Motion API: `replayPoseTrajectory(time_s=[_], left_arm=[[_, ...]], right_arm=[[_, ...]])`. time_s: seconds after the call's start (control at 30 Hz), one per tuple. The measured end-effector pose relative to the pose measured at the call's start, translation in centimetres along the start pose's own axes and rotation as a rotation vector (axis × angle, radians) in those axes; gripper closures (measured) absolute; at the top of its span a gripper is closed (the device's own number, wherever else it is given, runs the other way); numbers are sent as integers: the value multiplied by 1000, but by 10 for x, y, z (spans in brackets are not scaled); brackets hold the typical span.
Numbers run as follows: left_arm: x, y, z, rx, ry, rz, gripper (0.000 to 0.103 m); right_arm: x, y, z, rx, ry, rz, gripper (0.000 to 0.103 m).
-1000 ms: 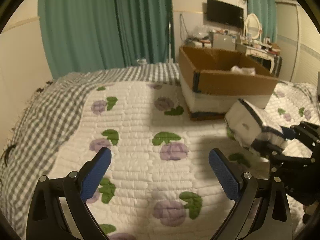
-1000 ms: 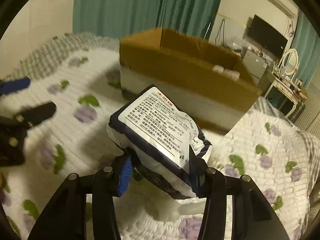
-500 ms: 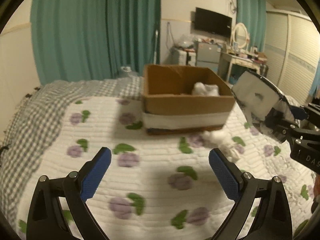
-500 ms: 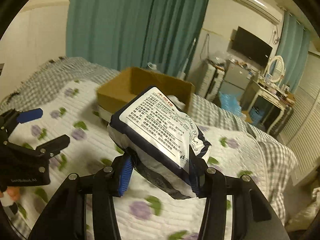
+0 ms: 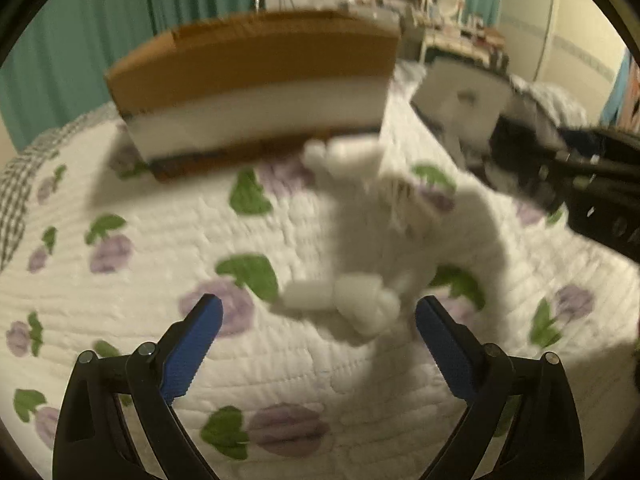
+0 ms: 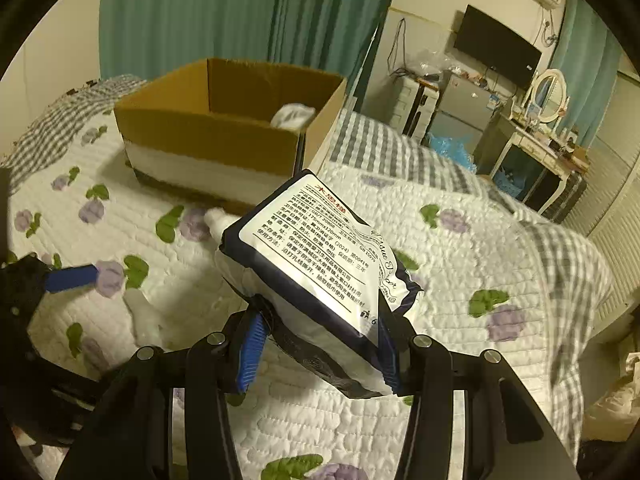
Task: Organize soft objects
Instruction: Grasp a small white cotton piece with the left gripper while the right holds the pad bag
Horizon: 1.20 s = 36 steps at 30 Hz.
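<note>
My right gripper [image 6: 320, 344] is shut on a white and navy tissue pack [image 6: 316, 272], held above the quilt; the pack also shows blurred in the left wrist view [image 5: 460, 96]. My left gripper [image 5: 318, 332] is open and empty, low over the quilt, with a white plush toy [image 5: 372, 240] lying just ahead of its fingers. The plush partly shows in the right wrist view [image 6: 144, 316]. A cardboard box [image 5: 256, 80] stands beyond the plush; in the right wrist view the box [image 6: 216, 140] holds a white soft item [image 6: 292, 114].
The bed has a white floral quilt [image 6: 460, 240] over a grey checked cover [image 6: 560, 272]. Teal curtains [image 6: 224, 12], a TV [image 6: 496, 46], a dresser with mirror [image 6: 548, 128] and a blue bag [image 6: 452, 152] stand beyond the bed.
My left gripper has dropped and moved forward toward the plush, now close in front of it. My right gripper still holds the tissue pack and has shifted its view of the box.
</note>
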<state>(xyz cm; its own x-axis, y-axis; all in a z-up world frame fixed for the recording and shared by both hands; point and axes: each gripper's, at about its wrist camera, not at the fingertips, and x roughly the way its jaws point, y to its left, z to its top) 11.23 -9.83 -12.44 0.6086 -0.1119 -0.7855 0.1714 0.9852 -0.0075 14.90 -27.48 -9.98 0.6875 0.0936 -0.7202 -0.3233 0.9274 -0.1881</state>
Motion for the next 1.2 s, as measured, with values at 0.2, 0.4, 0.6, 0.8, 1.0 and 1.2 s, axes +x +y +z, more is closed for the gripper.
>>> replayPoseTrajectory(time_s=[0.2, 0.4, 0.6, 0.8, 1.0, 1.2], left_arm=[[21, -2, -1, 6, 53, -63, 48], [9, -1, -4, 9, 35, -105, 78], [-22, 13, -7, -20, -14, -134, 89], [-51, 14, -1, 15, -64, -104, 80], [-51, 8, 3, 56, -111, -33, 20], [-15, -5, 17, 91, -83, -34, 20]], right_arm=[[9, -4, -6, 31, 18, 22, 56], [-2, -4, -5, 36, 8, 8, 56], [-33, -1, 0, 31, -21, -12, 56], [-62, 2, 6, 26, -58, -36, 55], [-57, -3, 7, 33, -58, -25, 55], [-30, -18, 5, 55, -36, -5, 55]])
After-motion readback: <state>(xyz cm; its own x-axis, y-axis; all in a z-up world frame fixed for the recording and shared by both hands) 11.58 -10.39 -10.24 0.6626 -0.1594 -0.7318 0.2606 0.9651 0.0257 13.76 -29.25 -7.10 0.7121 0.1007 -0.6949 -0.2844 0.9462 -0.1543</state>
